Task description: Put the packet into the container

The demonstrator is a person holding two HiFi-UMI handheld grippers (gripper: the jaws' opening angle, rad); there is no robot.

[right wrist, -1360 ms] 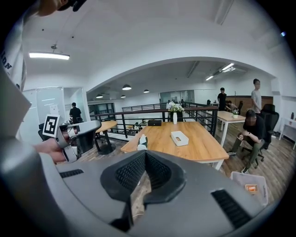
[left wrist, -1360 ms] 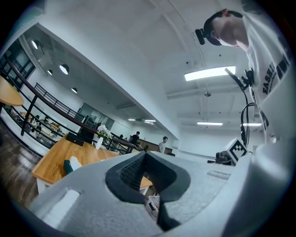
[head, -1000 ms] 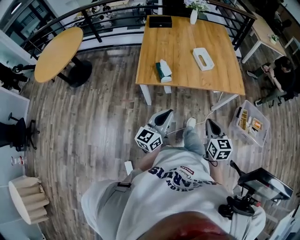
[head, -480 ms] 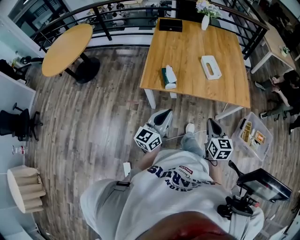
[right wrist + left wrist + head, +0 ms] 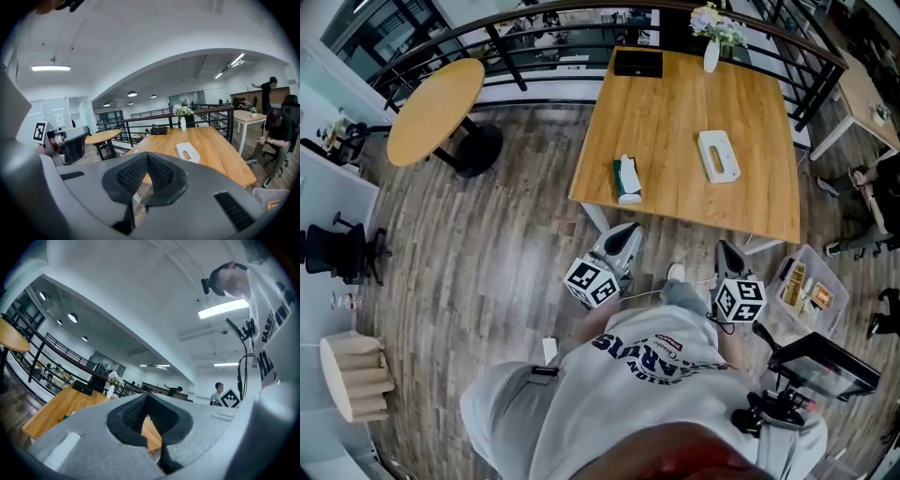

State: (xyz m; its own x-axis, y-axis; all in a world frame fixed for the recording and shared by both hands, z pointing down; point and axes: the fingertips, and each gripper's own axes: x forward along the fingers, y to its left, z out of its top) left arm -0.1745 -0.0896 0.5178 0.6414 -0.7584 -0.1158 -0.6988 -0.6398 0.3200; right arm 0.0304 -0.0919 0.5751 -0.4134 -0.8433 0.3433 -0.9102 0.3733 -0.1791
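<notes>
Standing on the plank floor (image 5: 487, 253) just short of a wooden counter (image 5: 675, 122), a gripper in each hand, both held low before the torso and aimed toward the counter's near edge. Left gripper (image 5: 629, 231): jaws pressed together, nothing between them. Right gripper (image 5: 723, 247): jaws likewise closed tip to tip and empty. On the counter, near its front left corner, a green-and-white packet (image 5: 625, 178), lying flat, untouched, well apart from both grippers. Farther right on the same counter, apart from the packet, a white container (image 5: 718, 156) with an oblong opening in its top. At the counter's far edge, a black box (image 5: 637, 63) and, to its right, a white vase of flowers (image 5: 712, 52). Left of the counter, a round table (image 5: 436, 111) on a black foot, close to a black railing (image 5: 507, 58). On the floor to the right, past the right gripper, a clear bin (image 5: 821, 270) with small items inside. Beyond it, a seated person (image 5: 874, 192) at the frame's edge.
</notes>
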